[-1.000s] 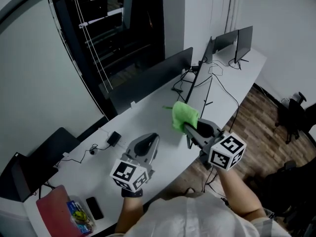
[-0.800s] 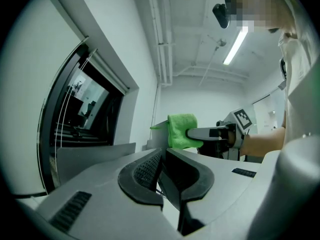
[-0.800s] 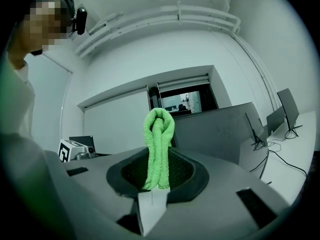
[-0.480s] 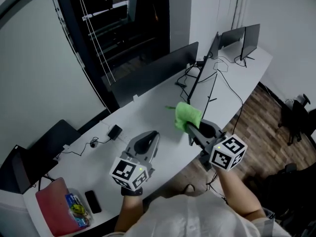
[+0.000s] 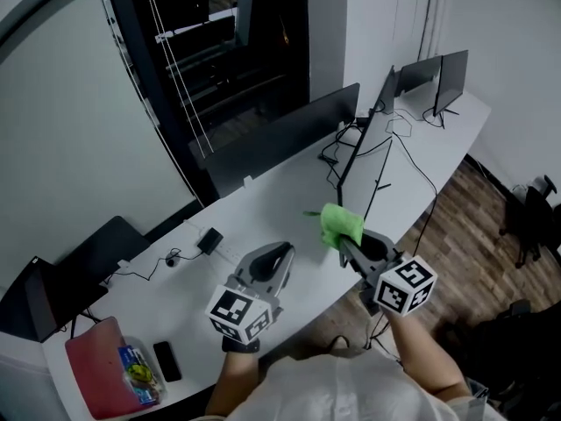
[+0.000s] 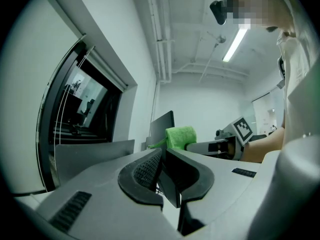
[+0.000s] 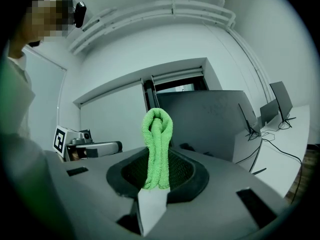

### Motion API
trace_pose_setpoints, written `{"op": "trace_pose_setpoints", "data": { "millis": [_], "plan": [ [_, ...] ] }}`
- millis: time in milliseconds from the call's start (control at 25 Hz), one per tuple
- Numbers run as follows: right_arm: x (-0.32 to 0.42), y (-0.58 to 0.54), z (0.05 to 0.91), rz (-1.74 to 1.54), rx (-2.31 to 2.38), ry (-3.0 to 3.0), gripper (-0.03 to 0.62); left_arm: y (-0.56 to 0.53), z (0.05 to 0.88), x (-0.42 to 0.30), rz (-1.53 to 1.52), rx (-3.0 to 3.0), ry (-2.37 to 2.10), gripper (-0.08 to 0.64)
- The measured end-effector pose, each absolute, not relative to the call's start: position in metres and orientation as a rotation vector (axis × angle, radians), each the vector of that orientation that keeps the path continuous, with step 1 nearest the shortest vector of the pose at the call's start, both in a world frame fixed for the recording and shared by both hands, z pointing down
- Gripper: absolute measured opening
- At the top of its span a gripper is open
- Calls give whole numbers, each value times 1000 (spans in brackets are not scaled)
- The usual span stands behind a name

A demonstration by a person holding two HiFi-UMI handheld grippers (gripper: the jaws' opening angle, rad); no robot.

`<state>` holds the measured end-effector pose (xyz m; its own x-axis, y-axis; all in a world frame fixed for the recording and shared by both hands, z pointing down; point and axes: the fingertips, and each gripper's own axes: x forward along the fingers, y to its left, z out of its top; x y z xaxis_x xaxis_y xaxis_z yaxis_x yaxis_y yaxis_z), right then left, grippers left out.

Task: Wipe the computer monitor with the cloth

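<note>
A folded green cloth (image 5: 341, 224) is clamped upright in my right gripper (image 5: 345, 243), which is shut on it above the white desk's near edge. In the right gripper view the cloth (image 7: 157, 143) stands in the jaws in front of a large dark monitor (image 7: 210, 120). That monitor (image 5: 289, 137) stands at the desk's back, showing its rear side, well beyond the cloth. My left gripper (image 5: 281, 253) hovers to the left, shut with nothing in it. In the left gripper view, the cloth (image 6: 180, 136) shows ahead of the closed jaws.
A second monitor (image 5: 366, 139) stands edge-on behind the cloth, with cables on the white desk (image 5: 280, 204). Two more screens (image 5: 431, 73) stand at the far end. A power adapter (image 5: 209, 240), a phone (image 5: 167, 364) and a red folder (image 5: 95, 377) lie at left. A wooden floor (image 5: 469, 226) lies right.
Both grippers have shifted slightly right and lower in the head view as the camera moved. The cloth stays clamped in the right gripper, and the left stays shut.
</note>
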<state>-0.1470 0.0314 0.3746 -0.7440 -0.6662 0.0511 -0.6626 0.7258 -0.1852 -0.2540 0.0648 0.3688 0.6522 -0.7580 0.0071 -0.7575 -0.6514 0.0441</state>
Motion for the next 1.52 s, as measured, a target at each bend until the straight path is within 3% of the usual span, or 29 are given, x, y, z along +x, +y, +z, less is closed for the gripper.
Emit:
{"op": "trace_pose_setpoints", "data": {
  "millis": [1520],
  "plan": [
    [-140,27,477,-421,-1245,3030,69,42,405,-236,41,2806,-1198,38]
  ]
}}
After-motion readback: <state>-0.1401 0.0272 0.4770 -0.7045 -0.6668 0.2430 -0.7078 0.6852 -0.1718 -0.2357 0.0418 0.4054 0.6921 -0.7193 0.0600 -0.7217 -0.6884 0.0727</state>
